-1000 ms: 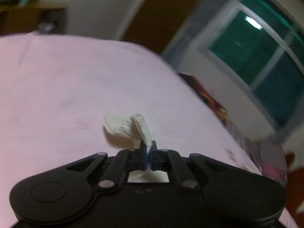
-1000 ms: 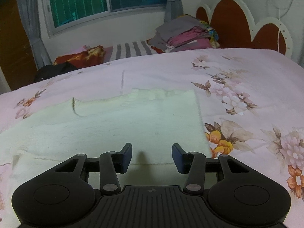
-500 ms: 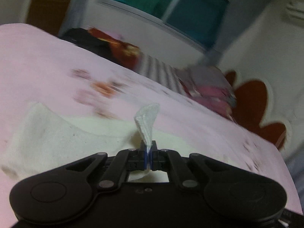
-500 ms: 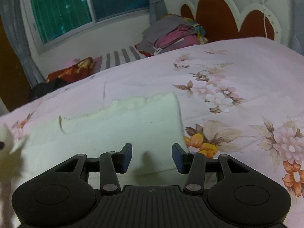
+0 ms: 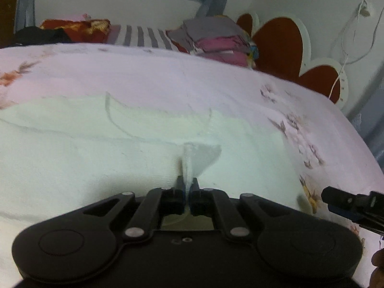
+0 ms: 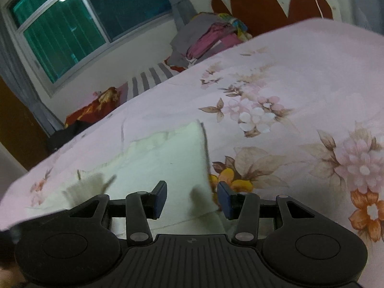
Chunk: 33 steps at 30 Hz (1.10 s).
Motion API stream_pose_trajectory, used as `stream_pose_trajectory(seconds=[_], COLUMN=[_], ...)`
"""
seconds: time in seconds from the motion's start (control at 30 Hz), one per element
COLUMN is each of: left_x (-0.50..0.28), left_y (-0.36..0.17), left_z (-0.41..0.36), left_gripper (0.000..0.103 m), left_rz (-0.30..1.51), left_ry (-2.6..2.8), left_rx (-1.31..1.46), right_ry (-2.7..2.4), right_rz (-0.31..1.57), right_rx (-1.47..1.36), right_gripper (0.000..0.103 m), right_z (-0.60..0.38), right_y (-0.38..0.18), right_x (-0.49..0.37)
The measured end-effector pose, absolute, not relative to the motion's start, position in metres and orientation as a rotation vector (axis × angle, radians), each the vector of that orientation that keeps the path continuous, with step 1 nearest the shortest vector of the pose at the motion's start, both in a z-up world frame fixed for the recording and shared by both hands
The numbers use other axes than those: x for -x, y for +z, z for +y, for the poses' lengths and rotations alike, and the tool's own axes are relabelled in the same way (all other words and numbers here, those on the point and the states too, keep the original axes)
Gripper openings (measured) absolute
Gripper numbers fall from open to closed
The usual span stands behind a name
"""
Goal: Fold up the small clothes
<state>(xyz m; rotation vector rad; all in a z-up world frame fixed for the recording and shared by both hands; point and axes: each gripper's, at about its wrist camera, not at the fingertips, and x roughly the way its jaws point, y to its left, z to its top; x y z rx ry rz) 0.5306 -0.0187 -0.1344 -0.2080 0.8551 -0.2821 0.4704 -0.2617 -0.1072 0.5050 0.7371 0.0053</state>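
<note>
A pale cream garment (image 5: 96, 148) lies spread on the pink floral bedsheet (image 5: 144, 72). My left gripper (image 5: 188, 184) is shut on a corner of it, and the pinched flap (image 5: 201, 156) stands up above the cloth. In the right wrist view the same garment (image 6: 168, 158) lies on the sheet (image 6: 288, 84). My right gripper (image 6: 192, 198) is open and empty, low over the garment's near right corner. The right gripper's fingertip also shows at the right edge of the left wrist view (image 5: 336, 198).
A stack of folded grey and pink clothes (image 5: 213, 38) sits at the head of the bed by the red and white headboard (image 5: 283, 38). A striped cloth (image 5: 141, 36) and red fabric (image 5: 81, 27) lie under the window (image 6: 72, 28).
My left gripper has swung right with the pinched corner, carrying it over the spread garment. My right gripper has tilted and moved toward the garment's right corner, still open.
</note>
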Motion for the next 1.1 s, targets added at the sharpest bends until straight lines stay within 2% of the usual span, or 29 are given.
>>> stream_pose_trajectory(seconds=[0.03, 0.07, 0.1, 0.13, 0.17, 0.2, 0.33, 0.4, 0.47, 0.63, 0.87, 0.9, 0.93, 1.0, 1.03, 1.1], left_x=[-0.530, -0.530, -0.529, -0.526, -0.524, -0.518, -0.486, -0.467, -0.451, -0.431, -0.453, -0.454, -0.453, -0.450, -0.451, -0.452], left_y=[-0.135, -0.136, -0.133, -0.131, -0.128, -0.123, -0.103, -0.100, -0.101, -0.115, -0.133, -0.130, -0.127, -0.130, -0.134, -0.137], left_z=[-0.022, -0.026, -0.030, -0.031, -0.032, -0.032, -0.002, 0.035, 0.070, 0.142, 0.153, 0.151, 0.152, 0.151, 0.150, 0.150], left_gripper=[0.010, 0.022, 0.039, 0.051, 0.073, 0.081, 0.078, 0.069, 0.066, 0.065, 0.064, 0.063, 0.062, 0.061, 0.061, 0.062], left_rz=[0.859, 0.856, 0.852, 0.849, 0.847, 0.836, 0.742, 0.733, 0.740, 0.793, 0.816, 0.824, 0.815, 0.818, 0.830, 0.818], left_ry=[-0.293, -0.303, -0.320, -0.350, -0.369, -0.364, -0.252, -0.158, -0.050, 0.121, 0.137, 0.135, 0.117, 0.103, 0.106, 0.104], left_rx=[0.211, 0.205, 0.201, 0.206, 0.212, 0.204, 0.166, 0.199, 0.208, 0.244, 0.228, 0.217, 0.234, 0.224, 0.206, 0.194], right_ry=[0.021, 0.049, 0.084, 0.110, 0.122, 0.140, 0.206, 0.245, 0.275, 0.308, 0.340, 0.339, 0.338, 0.341, 0.343, 0.344], right_rz=[0.745, 0.757, 0.771, 0.772, 0.769, 0.768, 0.782, 0.796, 0.813, 0.881, 0.894, 0.895, 0.910, 0.914, 0.906, 0.894], right_rx=[-0.525, -0.545, -0.570, -0.590, -0.591, -0.594, -0.639, -0.647, -0.644, -0.609, -0.506, -0.477, -0.442, -0.408, -0.388, -0.364], right_gripper=[0.047, 0.048, 0.048, 0.048, 0.048, 0.048, 0.048, 0.047, 0.047, 0.047, 0.046, 0.027, 0.013, 0.013, 0.006, 0.004], right_z=[-0.265, -0.267, -0.269, -0.269, -0.267, -0.265, -0.253, -0.242, -0.228, -0.194, -0.160, -0.156, -0.150, -0.144, -0.141, -0.139], right_y=[-0.108, -0.109, -0.109, -0.109, -0.108, -0.107, -0.107, -0.108, -0.112, -0.130, -0.130, -0.129, -0.130, -0.132, -0.131, -0.130], right_x=[-0.470, -0.471, -0.472, -0.471, -0.470, -0.471, -0.479, -0.485, -0.491, -0.510, -0.526, -0.527, -0.529, -0.531, -0.530, -0.529])
